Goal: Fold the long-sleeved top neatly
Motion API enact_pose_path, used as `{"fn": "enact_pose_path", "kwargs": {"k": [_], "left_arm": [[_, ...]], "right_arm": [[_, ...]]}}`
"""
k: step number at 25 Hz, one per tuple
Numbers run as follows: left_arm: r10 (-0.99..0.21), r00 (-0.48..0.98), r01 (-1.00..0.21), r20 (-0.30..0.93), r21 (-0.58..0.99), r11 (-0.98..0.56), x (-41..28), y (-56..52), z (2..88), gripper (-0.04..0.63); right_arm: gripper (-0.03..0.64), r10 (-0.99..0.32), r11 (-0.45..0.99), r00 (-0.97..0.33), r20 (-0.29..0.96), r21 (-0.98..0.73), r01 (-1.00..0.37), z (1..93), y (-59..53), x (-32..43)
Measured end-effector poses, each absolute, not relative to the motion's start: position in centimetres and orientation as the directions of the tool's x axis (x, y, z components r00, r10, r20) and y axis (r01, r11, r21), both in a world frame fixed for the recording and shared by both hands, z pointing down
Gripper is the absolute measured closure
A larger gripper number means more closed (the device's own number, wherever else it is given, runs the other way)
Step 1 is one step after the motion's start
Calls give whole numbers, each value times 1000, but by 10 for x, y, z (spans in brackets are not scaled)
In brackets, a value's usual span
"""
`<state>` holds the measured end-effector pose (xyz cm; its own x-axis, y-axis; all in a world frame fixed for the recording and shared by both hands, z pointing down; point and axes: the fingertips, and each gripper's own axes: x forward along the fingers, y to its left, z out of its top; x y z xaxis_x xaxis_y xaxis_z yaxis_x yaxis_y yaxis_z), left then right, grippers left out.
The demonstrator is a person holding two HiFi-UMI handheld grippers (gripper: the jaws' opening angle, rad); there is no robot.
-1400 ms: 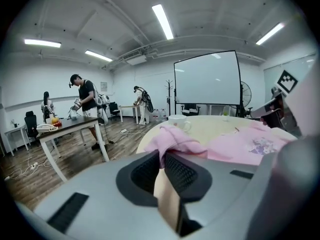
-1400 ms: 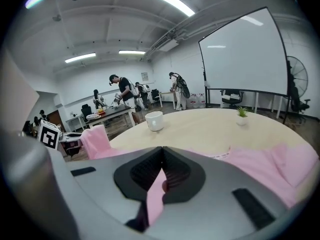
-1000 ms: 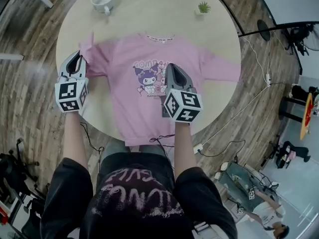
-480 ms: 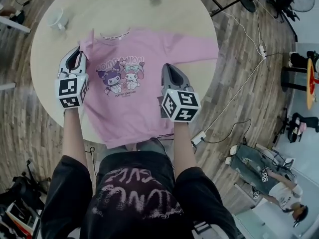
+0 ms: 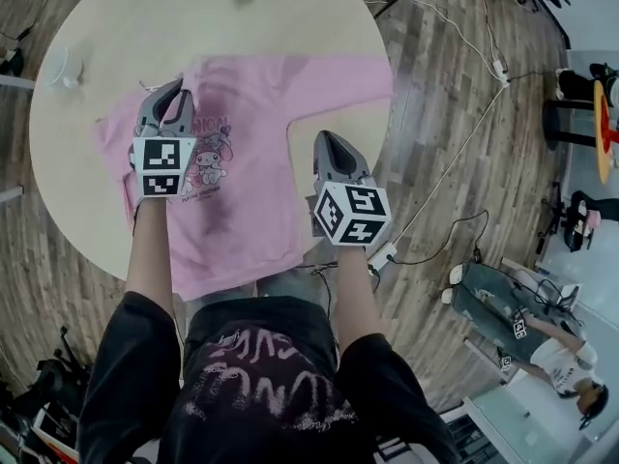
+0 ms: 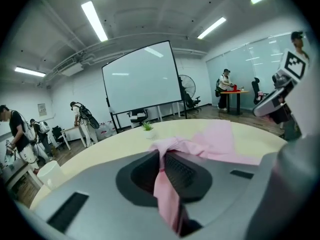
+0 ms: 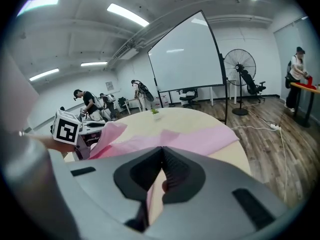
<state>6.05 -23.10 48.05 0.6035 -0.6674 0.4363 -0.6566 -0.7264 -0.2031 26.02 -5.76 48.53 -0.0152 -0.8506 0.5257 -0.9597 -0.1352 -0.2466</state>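
The sleeve fold is in hand: the sleeve (image 6: 167,189) is clamped in the left gripper (image 5: 176,93) over the top (image 5: 261,191). The right gripper (image 5: 327,139) is closed and appears empty. Next, the sleeve should be laid flat and released.

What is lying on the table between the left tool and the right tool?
The pink top. In the head view its front, with the cartoon print, covers the stretch from the left tool to the right tool; nothing else lies there.
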Motion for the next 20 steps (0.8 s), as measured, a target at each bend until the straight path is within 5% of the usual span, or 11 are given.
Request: {"fn": "enact_pose_path", "kwargs": {"k": [7,12,20], "left_arm": [[-621,549,-633,560,-207,-746,84,-220,540,552],[-599,559,-616,574,-197,-763,98,-216,546,425],[-551,632,-567,545,-159,-808,139,-205,545,424]], "right_arm": [[612,-833,-171,1,554,-256,-951,505,-42,281],[612,-825,-182,-1,565,-268,-946,511,-35,289],[612,-827,-190,5,562,-271,-944,512,-32,296]]}}
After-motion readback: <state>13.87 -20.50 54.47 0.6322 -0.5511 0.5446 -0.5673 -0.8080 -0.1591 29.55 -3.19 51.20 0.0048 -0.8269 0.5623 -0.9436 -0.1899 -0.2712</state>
